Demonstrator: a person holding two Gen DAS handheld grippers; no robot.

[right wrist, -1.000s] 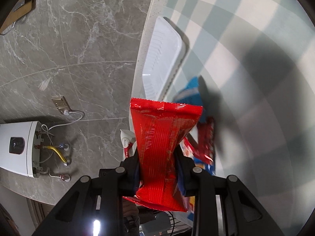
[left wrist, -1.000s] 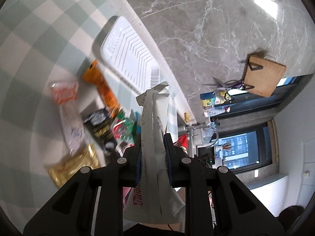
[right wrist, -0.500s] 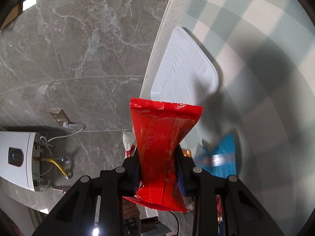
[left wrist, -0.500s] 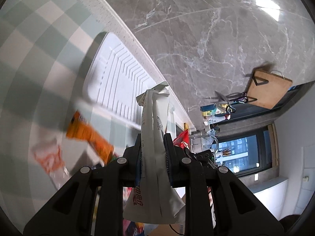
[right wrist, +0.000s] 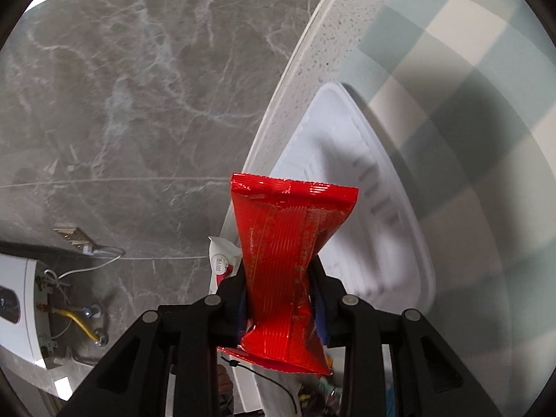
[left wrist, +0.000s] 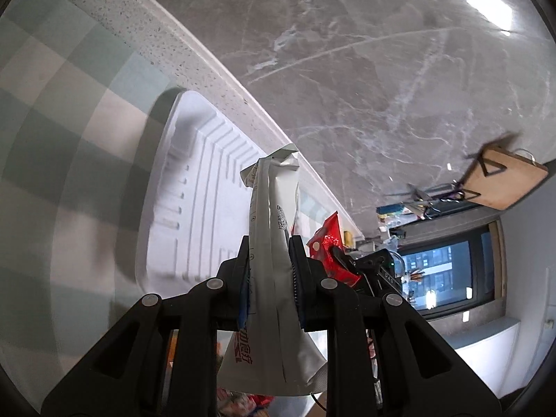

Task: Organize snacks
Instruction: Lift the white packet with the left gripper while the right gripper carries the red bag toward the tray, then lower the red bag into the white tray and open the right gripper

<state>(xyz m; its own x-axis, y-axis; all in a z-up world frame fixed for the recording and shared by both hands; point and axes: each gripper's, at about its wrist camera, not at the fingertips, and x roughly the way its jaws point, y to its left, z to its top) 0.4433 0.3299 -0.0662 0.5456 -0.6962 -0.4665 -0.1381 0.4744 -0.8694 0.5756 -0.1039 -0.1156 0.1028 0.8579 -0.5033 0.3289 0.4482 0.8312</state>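
Left wrist view — left gripper (left wrist: 269, 272) clenched on silvery-white foil packet (left wrist: 272, 243) | right gripper (right wrist: 279, 299) pinching glossy red crinkled wrapper (right wrist: 285, 253) | both above empty white ribbed plastic tray (left wrist: 194, 187) — nothing placed yet

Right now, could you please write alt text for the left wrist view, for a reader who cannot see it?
The left tongs pinch a silver-white snack packet upright, above an empty white ribbed tray on a green checked tablecloth. A red packet shows just behind, and a grey marble wall fills the background.
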